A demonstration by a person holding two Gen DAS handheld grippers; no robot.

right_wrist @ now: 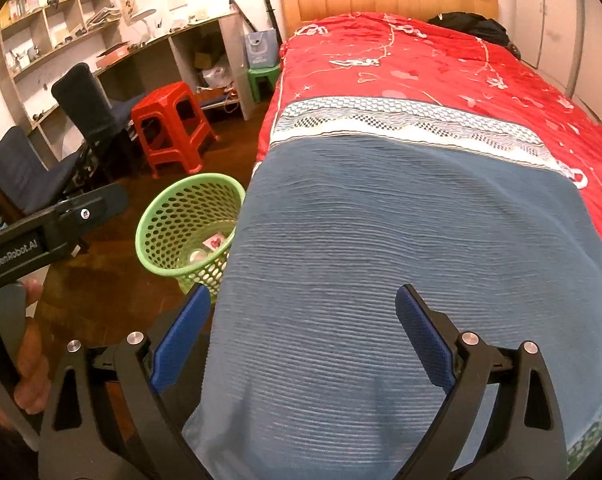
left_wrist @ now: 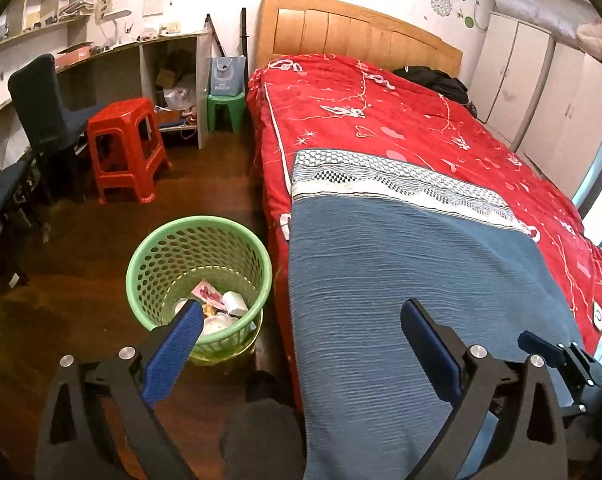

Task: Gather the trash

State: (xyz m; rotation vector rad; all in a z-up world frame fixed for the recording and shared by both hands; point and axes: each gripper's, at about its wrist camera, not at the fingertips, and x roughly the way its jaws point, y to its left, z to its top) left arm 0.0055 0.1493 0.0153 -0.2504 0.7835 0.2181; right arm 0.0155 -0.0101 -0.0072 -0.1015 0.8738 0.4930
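Trash: paper scraps and wrappers [left_wrist: 221, 304] already lie inside the green basket [left_wrist: 199, 226], on the floor just beside the bed [left_wrist: 381, 120].
Left gripper [left_wrist: 301, 320]: spread wide, empty.
Right gripper [right_wrist: 303, 312]: spread wide, empty, over the blue blanket [right_wrist: 381, 240].
Left to do: no loose trash visible; collection looks finished.

Red, blue and green in a bedroom

The bed's quilt [left_wrist: 421, 128] is bright red with white and pink line drawings; over it lies a blue-grey ribbed blanket [left_wrist: 401, 280] edged at the top by a white band of black checks and wavy lines. Lower left of centre, the basket [left_wrist: 141, 264] is pale green, pierced with holes, holding white and pink trash [left_wrist: 221, 300]. At middle left stand a red stool [left_wrist: 125, 148] and a green stool [left_wrist: 225, 109]. Both grippers have blue textured pads [right_wrist: 421, 336] on black frames; the floor [left_wrist: 81, 280] is dark brown wood.
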